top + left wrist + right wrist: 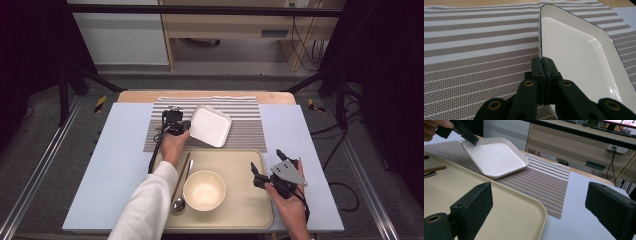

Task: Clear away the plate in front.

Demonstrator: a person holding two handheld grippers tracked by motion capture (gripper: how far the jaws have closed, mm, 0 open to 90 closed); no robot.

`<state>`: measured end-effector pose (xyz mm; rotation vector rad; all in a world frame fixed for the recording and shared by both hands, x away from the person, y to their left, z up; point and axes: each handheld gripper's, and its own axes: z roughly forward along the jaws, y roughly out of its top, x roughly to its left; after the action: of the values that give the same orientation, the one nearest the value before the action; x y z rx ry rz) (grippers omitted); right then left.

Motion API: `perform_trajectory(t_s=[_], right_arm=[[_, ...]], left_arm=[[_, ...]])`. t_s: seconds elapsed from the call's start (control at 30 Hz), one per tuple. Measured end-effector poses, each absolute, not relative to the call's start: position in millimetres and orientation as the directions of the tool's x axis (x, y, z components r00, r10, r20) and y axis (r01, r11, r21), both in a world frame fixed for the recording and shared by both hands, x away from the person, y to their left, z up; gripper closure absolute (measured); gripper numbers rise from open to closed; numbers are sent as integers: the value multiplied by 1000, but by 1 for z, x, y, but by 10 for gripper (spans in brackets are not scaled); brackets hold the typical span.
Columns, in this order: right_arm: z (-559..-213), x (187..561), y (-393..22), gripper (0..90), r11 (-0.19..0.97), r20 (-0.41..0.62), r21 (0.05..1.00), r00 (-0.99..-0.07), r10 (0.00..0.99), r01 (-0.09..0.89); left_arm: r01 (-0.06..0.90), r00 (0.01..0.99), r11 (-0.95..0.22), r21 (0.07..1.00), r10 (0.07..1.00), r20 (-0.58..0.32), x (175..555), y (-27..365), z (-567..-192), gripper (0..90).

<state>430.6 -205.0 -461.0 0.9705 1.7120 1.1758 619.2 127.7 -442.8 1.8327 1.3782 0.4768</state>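
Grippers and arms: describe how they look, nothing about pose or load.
Left gripper: black, two flat jaws on bolted linkage arms with brass pivots, black cable trailing. Right gripper: black, grey three-cornered plate on top. White sleeve on the left arm.

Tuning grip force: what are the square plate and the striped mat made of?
Square plate: looks like glazed ceramic or melamine, cannot tell which; glossy white with highlights and a thin dark rim edge. Striped mat: seemingly woven vinyl or fabric; matte, with a dotted mesh texture.
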Motion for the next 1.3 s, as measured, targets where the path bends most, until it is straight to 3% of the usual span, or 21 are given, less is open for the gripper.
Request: perform_trajectory(t_s=[0.67, 1.07, 1.3], right_arm=[[-460, 431, -204, 77, 262, -198, 955, -362, 911, 136], [-438, 429, -173, 118, 101, -37, 986, -422, 906, 129], [-428, 439, -145, 138, 89, -18, 987, -469, 883, 130]], left_arm=[[533, 424, -128, 837, 896, -133, 587, 129, -404, 888], [457, 485, -99, 884, 861, -154, 541, 140, -384, 888], [428, 494, -95, 899, 857, -145, 528, 147, -382, 888]])
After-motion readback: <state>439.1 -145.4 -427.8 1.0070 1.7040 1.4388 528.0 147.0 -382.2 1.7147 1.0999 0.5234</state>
